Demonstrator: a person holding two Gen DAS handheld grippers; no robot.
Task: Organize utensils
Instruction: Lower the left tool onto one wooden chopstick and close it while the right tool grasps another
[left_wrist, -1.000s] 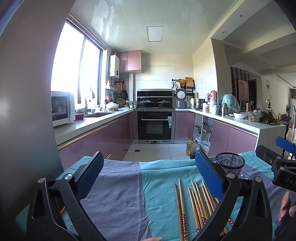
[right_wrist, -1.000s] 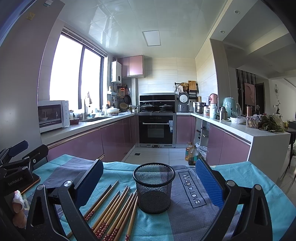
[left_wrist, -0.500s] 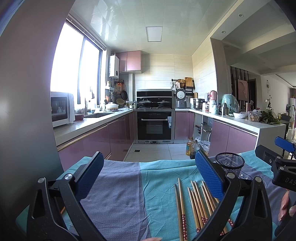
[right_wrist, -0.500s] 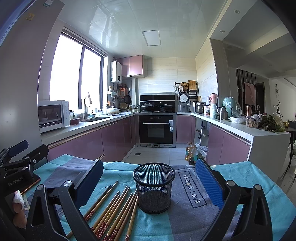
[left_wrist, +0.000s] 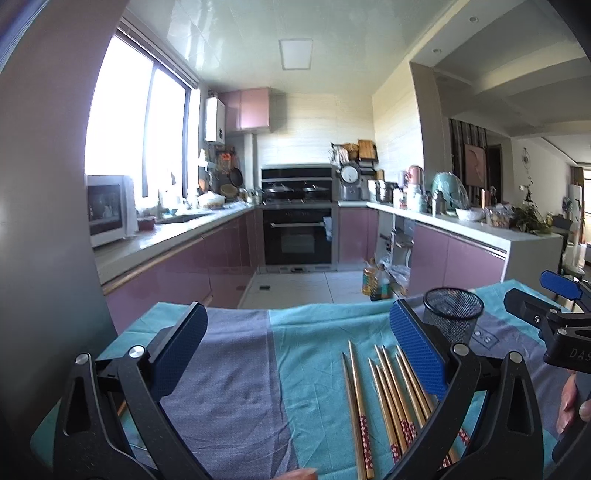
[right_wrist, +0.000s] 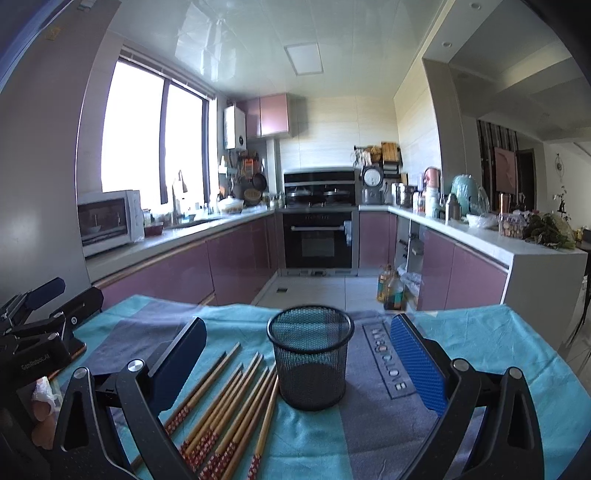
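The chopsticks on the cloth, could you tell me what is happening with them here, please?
A person holds a two-finger tool in each hand over a table with a teal and grey cloth. The chopsticks lie loose in a row beside an upright black mesh cup, which looks empty. Both the left tool and the right tool are open and hold nothing. No chopstick has been picked up yet.

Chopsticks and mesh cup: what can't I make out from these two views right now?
- Chopsticks: patterned ends cut off by the bottom edge and the open right gripper; exact count unclear.
- Left view: open left gripper finger covers some chopsticks.
- Mesh cup: bottom inside not visible.
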